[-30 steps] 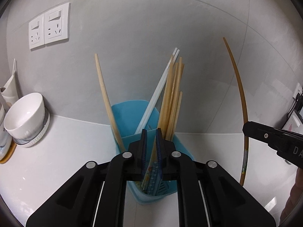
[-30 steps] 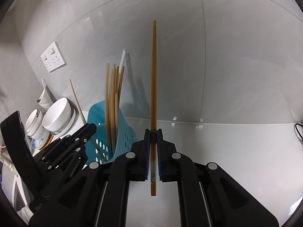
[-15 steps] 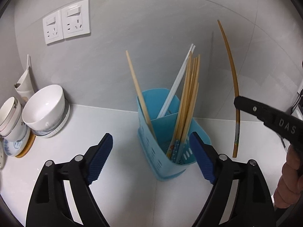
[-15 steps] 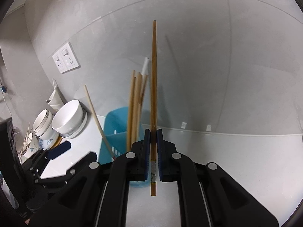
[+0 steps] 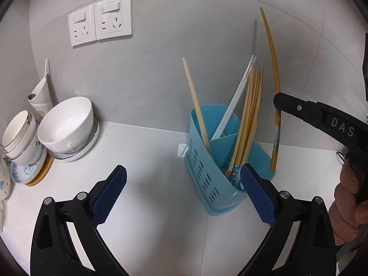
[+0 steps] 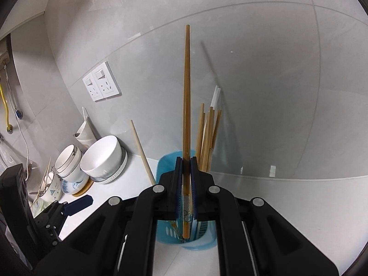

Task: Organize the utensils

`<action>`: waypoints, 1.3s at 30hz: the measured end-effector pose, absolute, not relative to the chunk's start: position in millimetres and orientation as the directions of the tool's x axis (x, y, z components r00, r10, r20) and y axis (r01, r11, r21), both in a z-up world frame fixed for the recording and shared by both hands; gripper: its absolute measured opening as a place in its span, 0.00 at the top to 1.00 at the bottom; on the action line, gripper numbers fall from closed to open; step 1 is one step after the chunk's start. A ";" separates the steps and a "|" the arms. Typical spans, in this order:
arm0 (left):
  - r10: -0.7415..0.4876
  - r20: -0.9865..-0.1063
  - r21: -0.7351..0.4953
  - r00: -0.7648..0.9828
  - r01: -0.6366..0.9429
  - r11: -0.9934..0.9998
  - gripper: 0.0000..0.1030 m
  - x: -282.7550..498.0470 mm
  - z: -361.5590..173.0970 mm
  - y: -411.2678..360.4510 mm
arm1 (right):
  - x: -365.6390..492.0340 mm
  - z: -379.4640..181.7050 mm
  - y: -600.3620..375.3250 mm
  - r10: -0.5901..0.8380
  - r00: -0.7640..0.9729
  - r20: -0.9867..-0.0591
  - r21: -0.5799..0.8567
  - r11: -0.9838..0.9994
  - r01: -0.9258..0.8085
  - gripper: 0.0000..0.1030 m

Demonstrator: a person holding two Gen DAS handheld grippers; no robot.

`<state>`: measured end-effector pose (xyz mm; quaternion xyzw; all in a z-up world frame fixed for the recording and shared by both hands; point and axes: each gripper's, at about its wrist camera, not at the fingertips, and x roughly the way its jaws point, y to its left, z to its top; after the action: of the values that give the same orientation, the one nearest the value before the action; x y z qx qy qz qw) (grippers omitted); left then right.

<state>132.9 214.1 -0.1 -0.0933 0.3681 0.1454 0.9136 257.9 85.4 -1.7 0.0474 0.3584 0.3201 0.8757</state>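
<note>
A blue slotted utensil holder (image 5: pixel 214 179) stands on the white counter with several wooden chopsticks (image 5: pixel 249 115) and a white pair (image 5: pixel 237 101) upright in it. My left gripper (image 5: pixel 182 187) sits in front of the holder, its jaws still opening wide, with nothing between the pads. My right gripper (image 6: pixel 186 172) is shut on a long wooden chopstick (image 6: pixel 186 96), held upright just above the holder (image 6: pixel 169 232). In the left wrist view that chopstick (image 5: pixel 274 85) hangs at the holder's right side, with the right gripper (image 5: pixel 279 102) clamped on it.
White bowls (image 5: pixel 69 124) and stacked cups (image 5: pixel 19 138) stand on plates at the left against the grey wall. Two wall sockets (image 5: pixel 101 19) sit above them. A person's hand (image 5: pixel 347 197) shows at the right edge.
My left gripper let go of the chopstick in the holder, opened wide and pulled back. My right gripper carried its chopstick leftwards to above the holder.
</note>
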 end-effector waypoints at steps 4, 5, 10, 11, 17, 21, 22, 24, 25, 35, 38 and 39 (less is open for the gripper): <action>0.203 -0.705 -0.063 0.679 -0.345 0.936 0.06 130.9 -2.2 218.4 | 256.0 -9.8 90.4 0.594 0.549 -0.588 0.309 0.792 -0.526 0.94; 0.205 -0.706 -0.062 0.678 -0.347 0.936 0.06 130.7 -2.7 218.9 | 255.3 -12.0 91.8 0.588 0.559 -0.584 0.303 0.797 -0.522 0.94; 0.214 -0.714 -0.055 0.667 -0.357 0.932 0.06 129.8 -6.0 220.1 | 252.9 -23.5 94.0 0.580 0.582 -0.570 0.296 0.806 -0.513 0.94; 0.214 -0.715 -0.054 0.665 -0.359 0.932 0.06 129.3 -6.5 220.4 | 252.8 -26.1 95.4 0.576 0.584 -0.572 0.291 0.808 -0.512 0.94; 0.216 -0.719 -0.059 0.661 -0.367 0.928 0.06 126.8 -8.3 222.7 | 252.9 -44.1 99.5 0.557 0.556 -0.617 0.282 0.816 -0.505 0.94; 0.217 -0.720 -0.062 0.659 -0.373 0.926 0.06 126.2 -8.5 224.5 | 251.5 -51.6 102.1 0.544 0.541 -0.641 0.266 0.819 -0.509 0.93; 0.219 -0.720 -0.061 0.658 -0.374 0.926 0.06 126.1 -8.6 225.3 | 250.9 -52.2 102.1 0.536 0.542 -0.647 0.258 0.823 -0.506 0.91; 0.222 -0.717 -0.059 0.660 -0.375 0.925 0.06 125.0 -7.2 225.6 | 250.2 -50.0 100.5 0.531 0.541 -0.652 0.255 0.826 -0.504 0.91; 0.224 -0.716 -0.059 0.662 -0.376 0.925 0.06 124.3 -5.9 225.4 | 249.4 -47.8 99.3 0.523 0.547 -0.653 0.245 0.830 -0.502 0.90; 0.229 -0.700 -0.063 0.676 -0.378 0.923 0.06 108.1 11.2 213.4 | 236.5 -21.3 64.8 0.495 0.539 -0.682 0.226 0.843 -0.488 0.31; 0.229 -0.697 -0.069 0.679 -0.381 0.922 0.06 99.0 16.5 206.5 | 226.3 -13.2 52.1 0.491 0.535 -0.687 0.216 0.842 -0.495 0.21; 0.228 -0.698 -0.071 0.679 -0.382 0.922 0.06 95.8 17.9 204.1 | 222.0 -10.1 47.7 0.493 0.532 -0.688 0.214 0.839 -0.501 0.17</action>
<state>95.8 204.1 17.9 -0.1058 0.3638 0.1674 0.9102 222.0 47.7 -10.1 -0.0050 0.3914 0.2840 0.8753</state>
